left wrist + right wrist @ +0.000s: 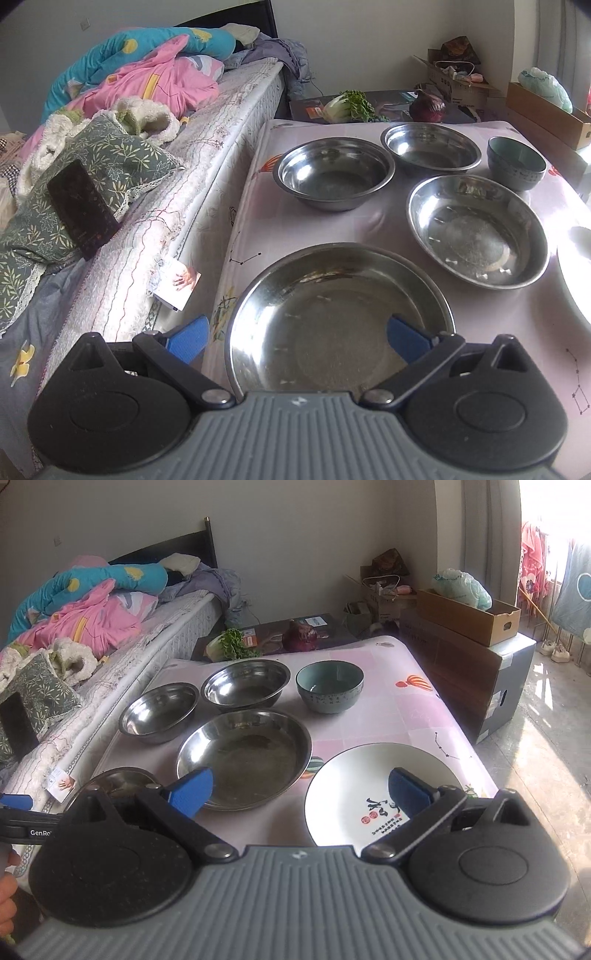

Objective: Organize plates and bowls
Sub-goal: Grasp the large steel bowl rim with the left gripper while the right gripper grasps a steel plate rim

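Several dishes stand on a table with a pink cloth (406,716). My left gripper (297,338) is open just above the near steel plate (332,291), its right finger over the plate's inside and its left finger beyond the table's left edge. Farther back are a second steel plate (476,229), two steel bowls (334,171) (430,146) and a teal ceramic bowl (515,162). My right gripper (301,792) is open and empty, hovering between the second steel plate (243,757) and a white plate (354,786) with calligraphy.
A bed (207,155) with pillows, a dark phone (83,208) and bedding runs along the table's left side. Greens (231,644) and a purple vegetable (300,637) lie on a dark surface behind the table. Cardboard boxes (469,616) stand at the right.
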Available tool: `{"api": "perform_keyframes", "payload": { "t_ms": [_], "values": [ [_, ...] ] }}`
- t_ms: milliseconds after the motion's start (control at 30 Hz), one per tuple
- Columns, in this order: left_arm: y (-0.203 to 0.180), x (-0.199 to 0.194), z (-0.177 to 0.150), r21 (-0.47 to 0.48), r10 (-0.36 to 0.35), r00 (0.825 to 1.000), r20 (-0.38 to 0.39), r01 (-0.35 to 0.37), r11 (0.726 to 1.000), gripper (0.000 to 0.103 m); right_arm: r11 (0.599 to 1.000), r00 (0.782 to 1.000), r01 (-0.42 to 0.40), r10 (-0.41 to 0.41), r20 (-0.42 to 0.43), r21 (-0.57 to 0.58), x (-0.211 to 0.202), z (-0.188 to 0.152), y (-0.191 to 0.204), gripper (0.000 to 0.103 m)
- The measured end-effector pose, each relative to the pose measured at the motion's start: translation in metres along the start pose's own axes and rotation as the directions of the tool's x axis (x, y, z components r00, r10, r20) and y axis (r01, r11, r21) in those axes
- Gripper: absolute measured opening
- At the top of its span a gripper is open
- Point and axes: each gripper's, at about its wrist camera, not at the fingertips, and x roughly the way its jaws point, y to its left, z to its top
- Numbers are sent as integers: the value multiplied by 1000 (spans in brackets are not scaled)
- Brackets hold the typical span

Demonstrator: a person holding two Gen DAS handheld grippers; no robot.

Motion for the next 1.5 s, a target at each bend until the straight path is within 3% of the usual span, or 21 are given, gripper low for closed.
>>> {"api": "perform_keyframes", "payload": {
  "t_ms": [100,200,400,700,833,1000,1133,1233,1400,1467,1500],
  "values": [
    [8,7,15,-19,6,1000,29,-6,1000,103,998,999,-16,19,36,-65,13,18,3,102],
    [15,17,32,-47,11,999,46,-9,999,103,992,993,-104,108,50,-79,29,37,2,102],
    [28,43,66,-77,8,998,56,-4,997,102,953,953,-303,301,33,35,77,79,0,102],
    [52,94,102,-137,-148,983,105,161,977,102,895,901,-425,432,-28,133,174,110,44,101],
    [64,114,115,-168,-164,975,152,189,967,102,880,884,-446,462,-78,161,212,109,70,94],
    [68,141,136,-144,-192,970,148,213,966,101,887,878,-435,456,-142,157,249,106,98,72],
    [62,167,149,-116,-182,980,83,191,975,85,898,877,-416,438,-198,143,277,103,115,52],
    [56,187,154,-100,-161,987,19,162,982,66,905,877,-403,424,-226,134,290,99,122,46],
    [50,209,154,-87,-152,987,-42,148,985,50,916,880,-384,400,-257,115,301,94,128,35],
    [47,215,153,-78,-148,986,-78,142,987,30,920,880,-376,393,-268,115,306,92,128,29],
    [46,217,152,-79,-148,985,-91,141,987,28,922,880,-371,388,-275,114,309,91,127,28]
  ]
}}
